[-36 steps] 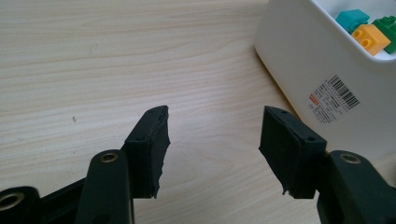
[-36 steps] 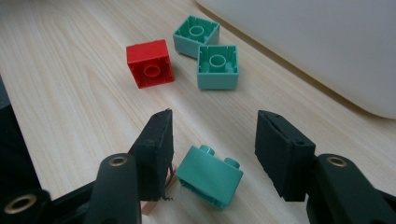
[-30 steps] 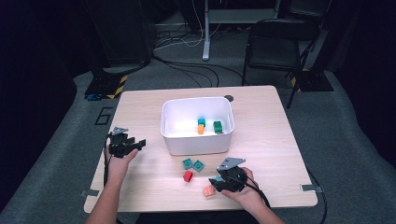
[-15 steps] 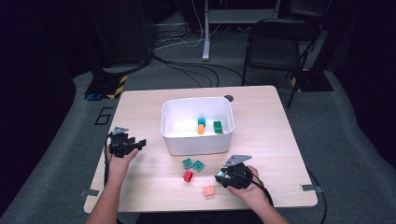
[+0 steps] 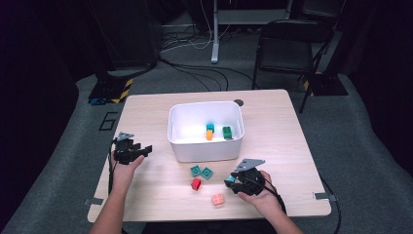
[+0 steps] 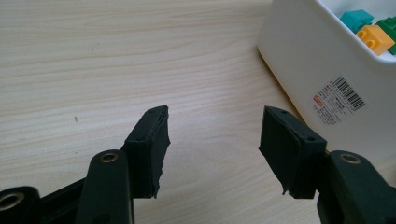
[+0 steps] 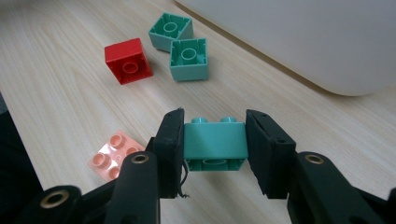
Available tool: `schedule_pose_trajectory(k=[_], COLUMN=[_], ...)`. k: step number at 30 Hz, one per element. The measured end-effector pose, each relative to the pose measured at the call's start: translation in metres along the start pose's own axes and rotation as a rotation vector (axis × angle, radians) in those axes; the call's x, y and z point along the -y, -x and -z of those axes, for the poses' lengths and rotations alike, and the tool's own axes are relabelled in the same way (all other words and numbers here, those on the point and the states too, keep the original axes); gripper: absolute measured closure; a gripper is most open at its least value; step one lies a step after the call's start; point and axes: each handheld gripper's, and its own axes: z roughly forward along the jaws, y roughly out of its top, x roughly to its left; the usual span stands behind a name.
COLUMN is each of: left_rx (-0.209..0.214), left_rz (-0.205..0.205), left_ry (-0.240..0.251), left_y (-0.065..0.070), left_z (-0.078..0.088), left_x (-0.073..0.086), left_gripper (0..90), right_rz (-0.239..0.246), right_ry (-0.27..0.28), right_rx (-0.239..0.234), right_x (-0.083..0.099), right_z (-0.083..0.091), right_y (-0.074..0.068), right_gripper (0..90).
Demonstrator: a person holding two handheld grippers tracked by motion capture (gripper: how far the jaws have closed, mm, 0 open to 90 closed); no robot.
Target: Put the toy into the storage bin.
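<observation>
The right tongs (image 7: pixel 214 140) are clamped on a teal brick (image 7: pixel 215 142); their jaws have just been closing, and now both pads press on the sides of the brick, which sits between them just above the desk (image 5: pixel 160 122). In the high view these tongs are near the front edge, to the right of the loose bricks. The left tongs (image 6: pixel 212 135) stand wide apart with nothing between them, resting over bare wood just beside the white bin (image 5: pixel 204 144). I judge the work to be the collecting of bricks into this bin, and it seems about half done. Inside the bin lie already three pieces: a teal one (image 5: pixel 210 127), an orange one (image 5: pixel 209 135) and a dark green one (image 5: pixel 227 131). Still on the desk are two green bricks (image 7: pixel 188 59), touching each other, a red brick (image 7: pixel 128 60) near them and a pink brick (image 7: pixel 114 154) closer to the person. So one brick is gripped but not yet carried, and four more wait.
</observation>
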Motion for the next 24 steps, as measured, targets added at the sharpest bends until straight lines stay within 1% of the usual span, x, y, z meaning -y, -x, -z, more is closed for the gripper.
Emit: schedule_pose_trajectory(k=[5, 11, 12, 16, 20, 24], left_rx=[-0.001, 0.000, -0.001, -0.001, -0.001, 0.000], left_rz=[0.001, 0.002, 0.002, 0.002, -0.002, 0.002], left_ry=[0.000, -0.001, -0.002, 0.000, 0.001, 0.002], left_y=[0.000, 0.001, 0.001, 0.001, 0.001, 0.001], left_z=[0.000, 0.000, 0.000, 0.001, 0.001, 0.001], left_x=[0.000, 0.000, 0.000, 0.001, 0.001, 0.001], left_gripper=[41.6, 41.6, 41.6, 41.6, 41.6, 41.6], right_rz=[-0.011, -0.004, -0.006, 0.003, 0.015, 0.007], right_ry=[0.013, 0.026, 0.025, 0.023, 0.027, 0.034], right_rx=[-0.012, -0.008, -0.014, -0.020, -0.029, -0.052], right_x=[-0.004, -0.011, -0.013, -0.023, -0.036, -0.048], right_z=[0.006, 0.013, 0.014, 0.017, 0.024, 0.032], right_y=[0.000, 0.000, 0.001, 0.003, 0.006, 0.008], right_gripper=[58.2, 58.2, 58.2, 58.3, 58.3, 58.3])
